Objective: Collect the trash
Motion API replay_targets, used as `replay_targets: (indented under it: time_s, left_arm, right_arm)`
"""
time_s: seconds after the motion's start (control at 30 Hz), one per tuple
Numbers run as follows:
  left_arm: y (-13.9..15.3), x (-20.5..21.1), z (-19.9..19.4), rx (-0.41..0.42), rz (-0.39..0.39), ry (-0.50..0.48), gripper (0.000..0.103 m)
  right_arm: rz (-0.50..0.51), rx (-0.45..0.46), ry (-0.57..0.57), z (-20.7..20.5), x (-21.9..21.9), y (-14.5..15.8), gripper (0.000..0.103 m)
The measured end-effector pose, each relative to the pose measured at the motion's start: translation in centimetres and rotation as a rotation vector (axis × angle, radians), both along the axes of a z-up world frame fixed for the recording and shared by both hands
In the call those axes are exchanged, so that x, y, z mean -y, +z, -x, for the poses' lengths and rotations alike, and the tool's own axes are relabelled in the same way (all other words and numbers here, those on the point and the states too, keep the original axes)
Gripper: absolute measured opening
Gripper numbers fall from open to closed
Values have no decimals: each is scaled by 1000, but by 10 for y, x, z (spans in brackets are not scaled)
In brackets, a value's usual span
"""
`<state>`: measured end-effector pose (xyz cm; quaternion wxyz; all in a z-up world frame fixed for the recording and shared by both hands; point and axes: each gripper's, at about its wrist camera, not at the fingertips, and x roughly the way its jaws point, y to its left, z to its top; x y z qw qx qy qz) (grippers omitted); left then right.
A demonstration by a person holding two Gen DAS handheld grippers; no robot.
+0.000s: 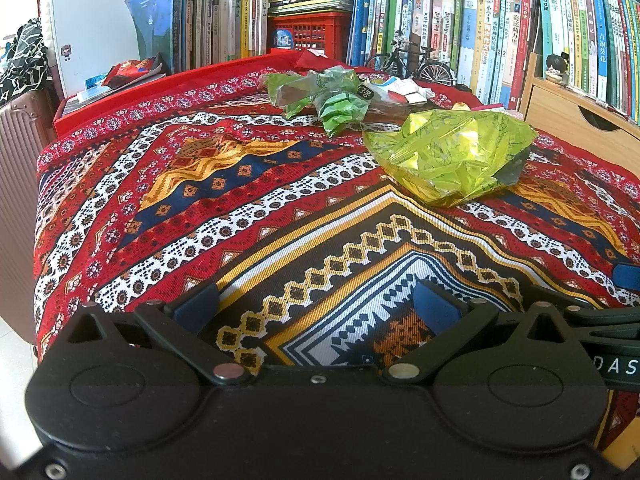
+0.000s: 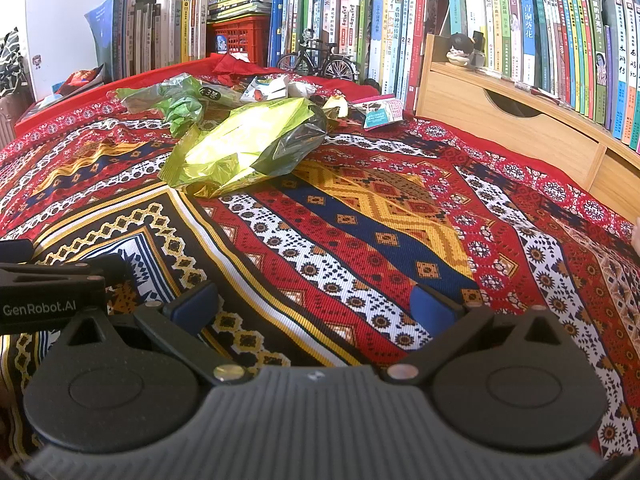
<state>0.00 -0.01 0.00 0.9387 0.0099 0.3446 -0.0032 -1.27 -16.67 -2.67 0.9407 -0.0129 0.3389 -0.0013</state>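
Left wrist view shows the patterned cloth (image 1: 280, 200) spread over the whole table, red, white, navy and yellow. Behind it stands a long row of books (image 1: 500, 32), their tops cut off by the frame. The left gripper (image 1: 316, 300) sits low over the near edge of the cloth, level and pointing toward the books, its blue-padded fingers (image 1: 198, 300) spread wide with nothing between them. In the right wrist view the right gripper (image 2: 316, 300) holds the same low, level pose just beside it, jaws likewise wide apart and empty; the left gripper's body pokes in at that picture's left edge.

The trash lies toward the far side of the cloth, well apart from both grippers. Nearest is a crumpled yellow-green foil bag (image 1: 452, 152), with a dark plastic part on its right side. Behind it lies a green wrapper (image 1: 324, 96), crumpled, its print too small to read. Farther back, small white and red paper scraps (image 1: 404, 90) are hard to tell apart. A model bicycle (image 1: 412, 64) stands against the books. A wooden drawer unit (image 2: 500, 120) stands at the right, partly cut off.
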Motion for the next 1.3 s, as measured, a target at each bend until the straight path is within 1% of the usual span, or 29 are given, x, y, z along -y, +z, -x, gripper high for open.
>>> replay_targets:
  time_s: [1.13, 1.3]
  left_arm:
    - [0, 0, 0, 0, 2, 0, 103]
    - [0, 0, 0, -3, -1, -17, 103]
  right_arm:
    - [0, -1, 0, 0, 0, 0, 103]
    - [5, -1, -1, 1, 0, 2, 103]
